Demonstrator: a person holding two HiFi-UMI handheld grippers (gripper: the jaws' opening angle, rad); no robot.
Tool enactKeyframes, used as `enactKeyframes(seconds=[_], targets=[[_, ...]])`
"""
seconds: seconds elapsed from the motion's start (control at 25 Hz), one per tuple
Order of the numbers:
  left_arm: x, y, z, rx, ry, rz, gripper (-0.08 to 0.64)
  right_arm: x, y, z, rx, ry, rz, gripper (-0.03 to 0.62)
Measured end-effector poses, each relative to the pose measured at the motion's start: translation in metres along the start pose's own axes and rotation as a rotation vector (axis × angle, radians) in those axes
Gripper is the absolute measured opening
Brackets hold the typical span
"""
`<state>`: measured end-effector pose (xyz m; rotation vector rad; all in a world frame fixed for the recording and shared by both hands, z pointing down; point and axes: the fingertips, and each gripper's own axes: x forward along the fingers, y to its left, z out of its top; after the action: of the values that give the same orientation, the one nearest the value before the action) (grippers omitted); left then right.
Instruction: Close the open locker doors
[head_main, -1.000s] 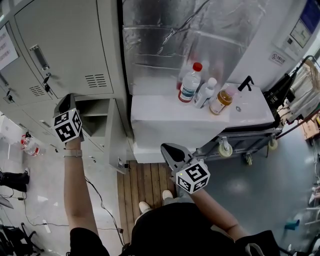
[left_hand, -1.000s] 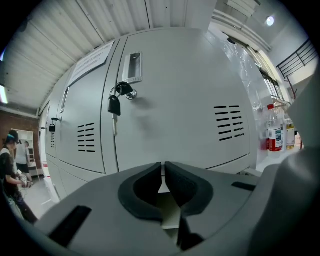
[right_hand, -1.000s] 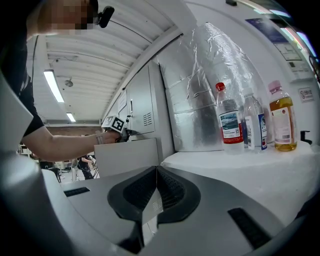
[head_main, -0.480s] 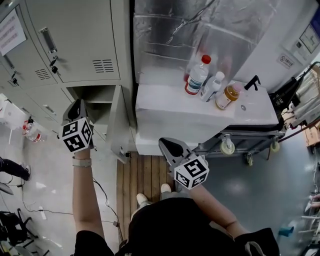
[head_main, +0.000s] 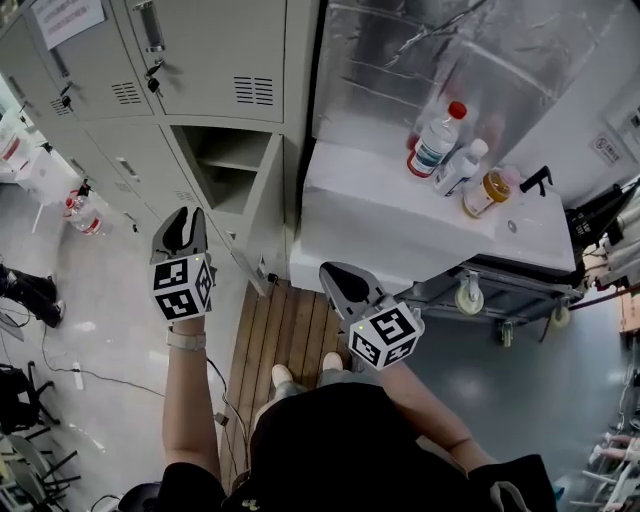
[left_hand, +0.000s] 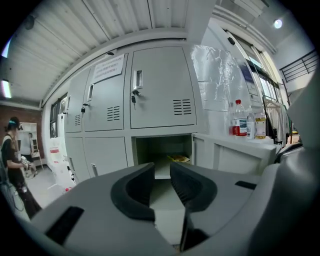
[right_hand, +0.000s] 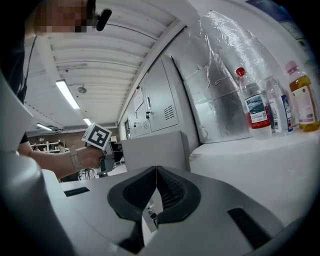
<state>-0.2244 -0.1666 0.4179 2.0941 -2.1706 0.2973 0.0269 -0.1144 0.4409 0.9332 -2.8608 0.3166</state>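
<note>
A grey bank of lockers (head_main: 215, 60) has one open compartment (head_main: 228, 160) in its lower row. The compartment's door (head_main: 268, 215) stands swung out towards me, edge-on. My left gripper (head_main: 182, 222) hangs in front of and below the compartment, apart from it. Its jaws are opening and nothing is between them. In the left gripper view the compartment (left_hand: 162, 155) lies straight ahead past the left gripper (left_hand: 161, 172), and the door's inner face (left_hand: 235, 157) is to the right. My right gripper (head_main: 332, 272) is shut and empty, right of the door. The door (right_hand: 155, 150) fills the middle of the right gripper view.
A white counter (head_main: 380, 215) beside the lockers carries three bottles (head_main: 460, 160). A wheeled cart (head_main: 500, 290) stands to its right. Wooden slats (head_main: 290, 335) lie by my feet, and cables (head_main: 60, 375) and a bottle (head_main: 82, 215) are on the floor at left. A person (left_hand: 12, 155) stands far left.
My left gripper has drawn back from the open compartment's edge towards me, and its jaws have parted. My view has shifted right and down. The right gripper has hardly moved.
</note>
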Motion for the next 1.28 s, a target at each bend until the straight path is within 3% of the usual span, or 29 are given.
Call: enactKeyframes(seconds=[0.4,0.88,1.28], targets=[[-0.061,-0.030,-0.052,-0.068,0.061,0.034,0.158,0.008,0.013,-0.007,0.007,0.012,0.103,0.029],[-0.090,-0.097,-0.075,-0.121,0.086,0.069,0.176,0.000,-0.001,-0.011,0.010,0.018,0.220,0.029],[-0.075,-0.123,-0.067,-0.099,0.081,0.119,0.165,-0.019,-0.034,-0.021,0.043,0.025,0.211,0.030]])
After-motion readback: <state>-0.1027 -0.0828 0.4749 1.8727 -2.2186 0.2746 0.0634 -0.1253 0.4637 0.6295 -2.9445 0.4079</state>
